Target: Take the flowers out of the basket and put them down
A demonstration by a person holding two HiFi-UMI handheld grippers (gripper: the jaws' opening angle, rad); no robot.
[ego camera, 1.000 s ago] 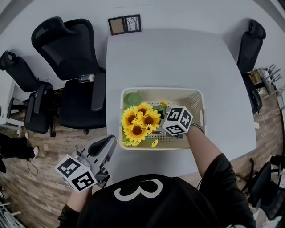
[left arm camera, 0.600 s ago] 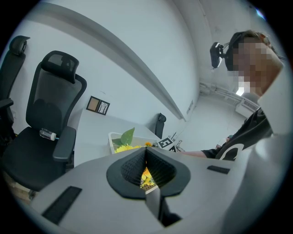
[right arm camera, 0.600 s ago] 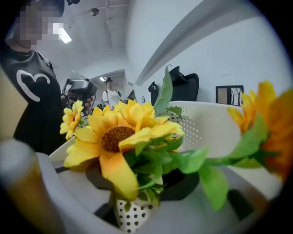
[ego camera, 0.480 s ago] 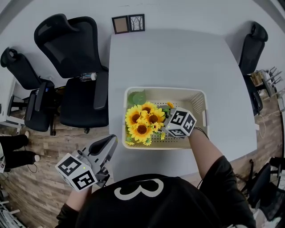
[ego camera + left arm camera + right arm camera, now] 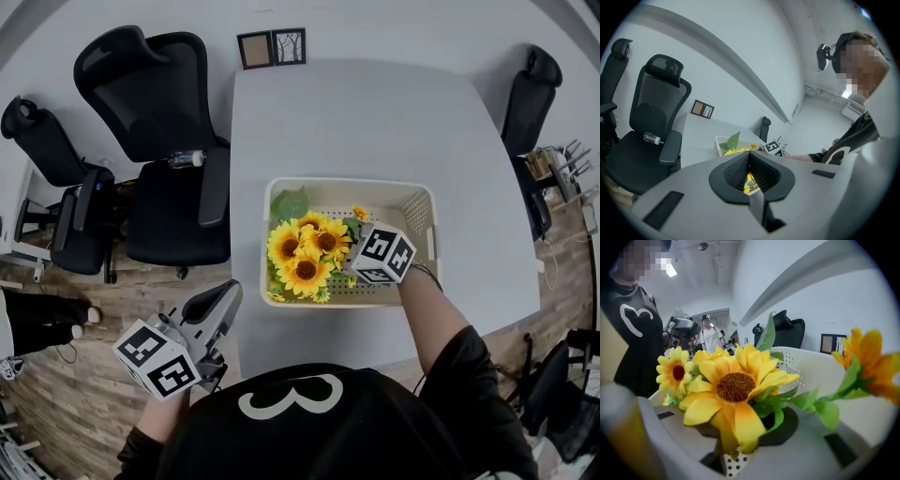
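Observation:
A bunch of yellow sunflowers [image 5: 305, 253] with green leaves lies in the left half of the cream perforated basket [image 5: 412, 202] on the grey table [image 5: 375, 122]. My right gripper [image 5: 349, 265] reaches into the basket from the right. Its jaws are closing on the bunch's stems and leaves. In the right gripper view the sunflowers [image 5: 736, 387] fill the space over the right gripper [image 5: 745, 427], with the basket wall [image 5: 811, 362] behind. A small orange flower [image 5: 865, 357] sticks out to the right. My left gripper [image 5: 220, 302] hangs shut off the table's front left corner, holding nothing.
Black office chairs stand left of the table [image 5: 155, 112] and at its far right [image 5: 530, 94]. A small bottle [image 5: 185, 158] lies on the left chair. Two picture frames [image 5: 272, 47] stand at the table's far edge. Bare tabletop stretches beyond the basket.
The right gripper's jaws have drawn in around the sunflower bunch, and the bunch has shifted slightly to the right in the basket. The left gripper has stayed put.

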